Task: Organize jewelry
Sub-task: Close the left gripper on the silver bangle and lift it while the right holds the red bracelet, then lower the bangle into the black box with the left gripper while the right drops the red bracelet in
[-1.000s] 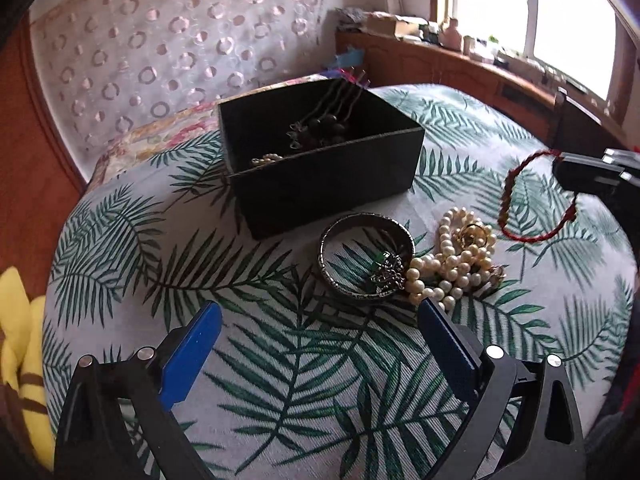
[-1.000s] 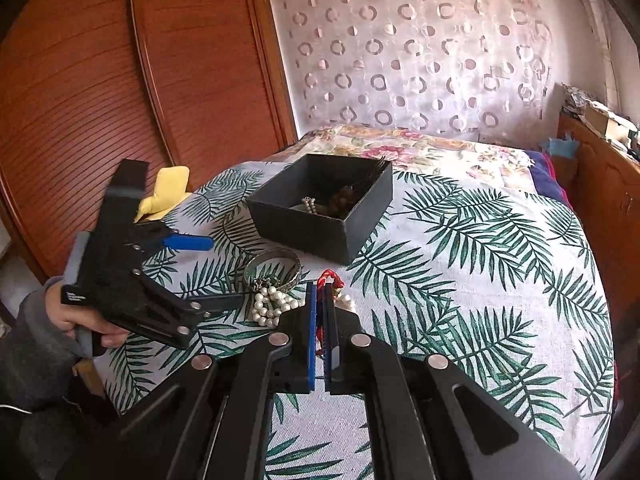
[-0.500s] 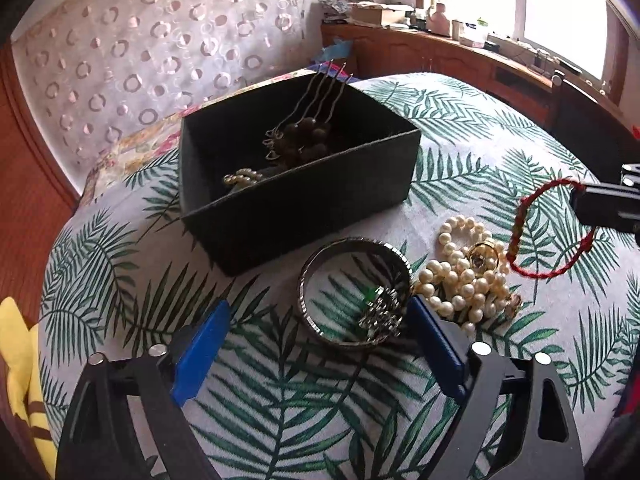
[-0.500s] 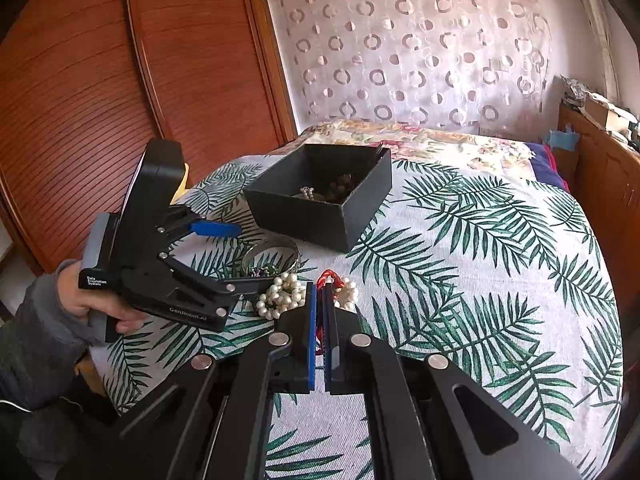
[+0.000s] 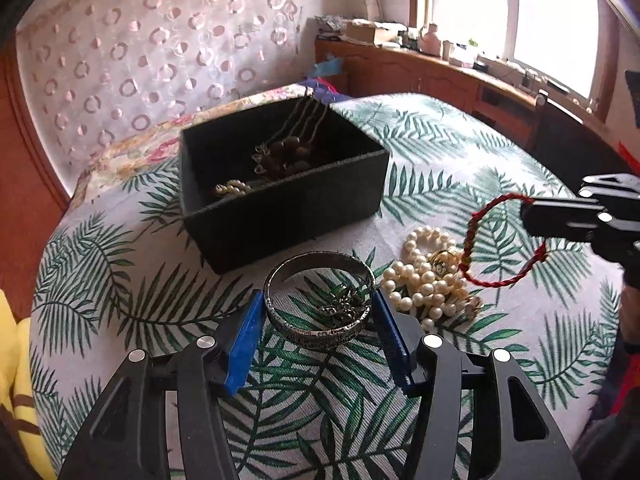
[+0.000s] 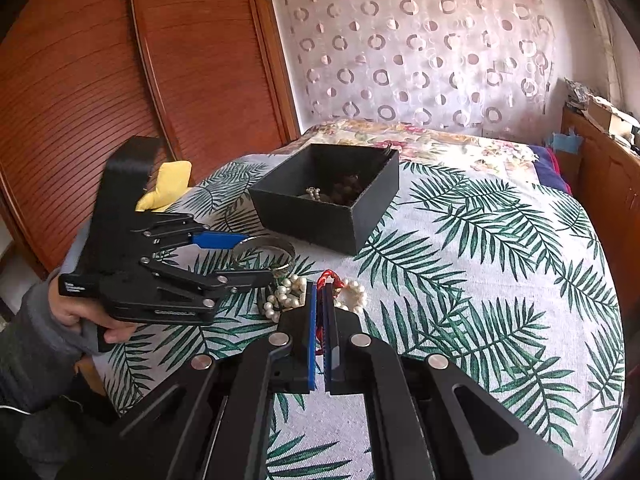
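Note:
A black open box (image 5: pixel 280 184) (image 6: pixel 326 204) with beads and chains inside sits on the palm-print cloth. In front of it lies a silver bangle (image 5: pixel 320 308) (image 6: pixel 264 246) with a small dark trinket (image 5: pixel 340 308) inside it. My left gripper (image 5: pixel 318 308) (image 6: pixel 248 258) is open, its blue pads on either side of the bangle. A pile of pearls (image 5: pixel 428 280) (image 6: pixel 288 296) lies to the right. My right gripper (image 6: pixel 320 292) (image 5: pixel 536 216) is shut on a red cord bracelet (image 5: pixel 500 240) (image 6: pixel 330 278) and holds it above the pearls.
A yellow cushion (image 6: pixel 166 184) lies at the left edge of the bed. A wooden cabinet (image 5: pixel 440 76) with clutter stands below the window. A wooden wardrobe (image 6: pixel 120 80) rises on the left. Bare cloth (image 6: pixel 500 280) spreads to the right.
My left gripper has moved forward, and its pads now flank the bangle and have narrowed. The right gripper still holds the red bracelet, about in place.

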